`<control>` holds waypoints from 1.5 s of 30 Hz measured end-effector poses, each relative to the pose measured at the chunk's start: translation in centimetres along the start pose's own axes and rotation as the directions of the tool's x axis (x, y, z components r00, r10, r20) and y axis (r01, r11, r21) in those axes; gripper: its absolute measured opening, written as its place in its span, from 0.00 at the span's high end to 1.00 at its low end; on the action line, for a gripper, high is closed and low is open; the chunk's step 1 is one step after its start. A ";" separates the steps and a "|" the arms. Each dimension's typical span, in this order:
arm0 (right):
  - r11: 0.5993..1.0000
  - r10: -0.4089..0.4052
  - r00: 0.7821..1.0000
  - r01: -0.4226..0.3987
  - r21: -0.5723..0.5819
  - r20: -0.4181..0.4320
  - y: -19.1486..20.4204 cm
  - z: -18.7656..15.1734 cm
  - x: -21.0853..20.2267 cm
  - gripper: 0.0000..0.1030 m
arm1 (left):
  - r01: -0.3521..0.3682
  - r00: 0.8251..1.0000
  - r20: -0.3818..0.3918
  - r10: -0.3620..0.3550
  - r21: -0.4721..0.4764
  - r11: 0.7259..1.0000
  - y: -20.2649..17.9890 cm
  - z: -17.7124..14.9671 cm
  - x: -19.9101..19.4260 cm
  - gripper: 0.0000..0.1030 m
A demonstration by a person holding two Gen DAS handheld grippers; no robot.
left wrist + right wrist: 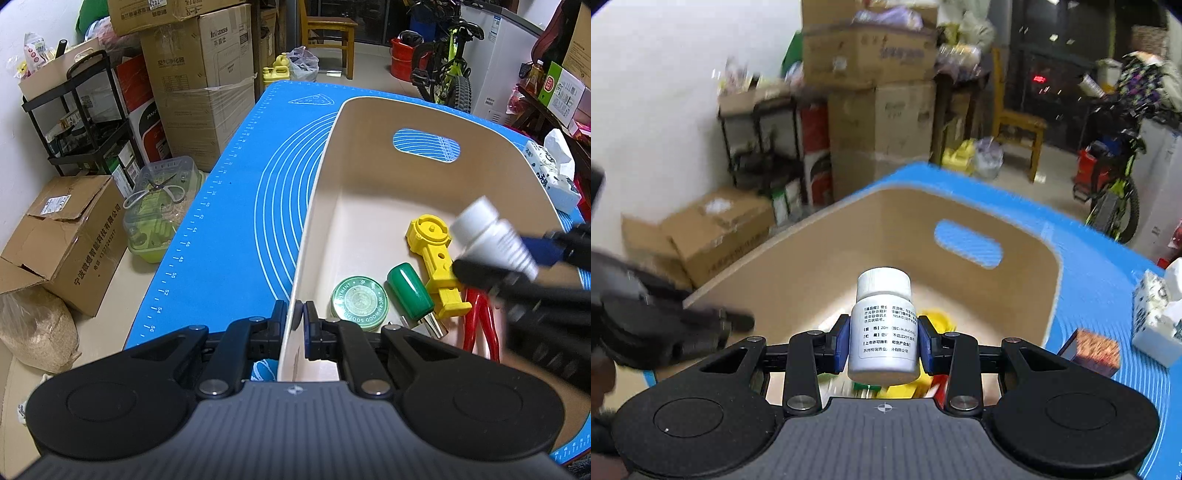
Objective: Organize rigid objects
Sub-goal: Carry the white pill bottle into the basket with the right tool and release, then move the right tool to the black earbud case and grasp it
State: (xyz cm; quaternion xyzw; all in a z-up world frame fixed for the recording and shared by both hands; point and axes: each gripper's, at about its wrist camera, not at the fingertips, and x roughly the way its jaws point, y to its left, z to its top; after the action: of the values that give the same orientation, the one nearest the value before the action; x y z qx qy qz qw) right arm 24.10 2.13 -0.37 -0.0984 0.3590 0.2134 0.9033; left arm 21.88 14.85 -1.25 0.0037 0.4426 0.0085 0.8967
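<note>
One view alone shows green tin (pixel 359 303), red pliers (pixel 480 317).

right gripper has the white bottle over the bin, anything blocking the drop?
Nothing visible blocks it. The white bottle hangs in the right gripper above the open bin. The yellow part, green cylinder and tin crowd the near floor; the far half is bare.

Our left claw (pixel 299 314) pinches the beige bin (pixel 317 192) wall; our right claw (pixel 517 254) holds a white bottle (pixel 487 236) above it.
</note>
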 end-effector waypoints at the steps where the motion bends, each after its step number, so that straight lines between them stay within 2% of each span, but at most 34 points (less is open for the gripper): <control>1: 1.000 0.001 1.000 -0.001 -0.005 -0.021 0.2 -0.2 0.3 0.57 | 0.000 1.000 0.000 0.000 0.000 1.000 0.0 0.0 0.0 0.90; 5: 1.000 0.002 0.998 -0.004 -0.025 -0.069 0.6 -0.7 1.1 0.57 | 0.001 1.000 0.000 -0.001 -0.001 1.000 0.0 0.0 0.0 0.90; 7: 1.000 0.013 0.997 -0.014 -0.008 -0.082 0.2 -1.0 1.3 0.51 | 0.000 1.000 0.000 0.000 0.001 1.000 0.0 0.0 0.0 0.90; 9: 1.000 0.026 0.996 -0.025 0.013 -0.086 -0.1 -0.9 1.4 0.50 | 0.001 1.000 0.000 -0.001 0.002 1.000 0.0 0.0 0.0 0.90; 12: 0.999 0.021 0.998 -0.019 0.026 -0.058 -0.9 -0.7 0.8 0.47 | 0.005 1.000 -0.001 -0.005 -0.003 1.000 0.2 0.0 0.0 0.89; 13: 0.999 0.016 0.999 -0.015 0.034 -0.044 -1.2 -0.6 0.5 0.37 | 0.006 1.000 -0.001 -0.006 -0.003 1.000 0.1 0.0 0.0 0.89; 15: 0.999 0.001 1.000 0.000 0.049 -0.005 -2.1 -0.4 -0.6 0.29 | 0.004 1.000 -0.001 -0.004 -0.001 1.000 0.2 0.0 0.0 0.90; 22: 0.990 -0.094 0.990 0.082 0.117 0.102 -5.8 0.6 -4.1 0.24 | 0.003 1.000 -0.001 -0.003 0.000 1.000 0.2 0.1 0.1 0.89; 26: 0.974 -0.169 0.978 0.147 0.172 0.121 -8.9 0.5 -5.0 0.22 | 0.004 1.000 0.000 -0.004 0.000 1.000 0.2 0.0 0.1 0.89; 31: 0.945 -0.278 0.957 0.256 0.206 0.087 -12.8 -0.8 -5.0 0.22 | 0.006 1.000 -0.001 -0.006 -0.002 1.000 0.2 0.1 0.1 0.89; 33: 0.934 -0.298 0.953 0.279 0.221 0.058 -14.4 -1.6 -4.5 0.22 | 0.005 1.000 -0.001 -0.005 -0.001 1.000 0.2 0.1 0.1 0.89; 38: 0.924 -0.292 0.956 0.287 0.251 -0.018 -16.5 -3.4 -2.3 0.22 | 0.005 1.000 -0.001 -0.005 -0.002 1.000 0.2 0.1 0.1 0.89; 45: 0.924 -0.236 0.967 0.254 0.285 -0.097 -17.2 -5.4 1.4 0.22 | 0.005 1.000 -0.001 -0.005 -0.001 1.000 0.2 0.1 0.1 0.89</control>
State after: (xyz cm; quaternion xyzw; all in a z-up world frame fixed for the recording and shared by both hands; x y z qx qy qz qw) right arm 29.56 -14.51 -4.84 -0.0129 0.3990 0.0396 0.9160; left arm 21.98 15.04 -1.25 0.0020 0.4431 0.0066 0.8964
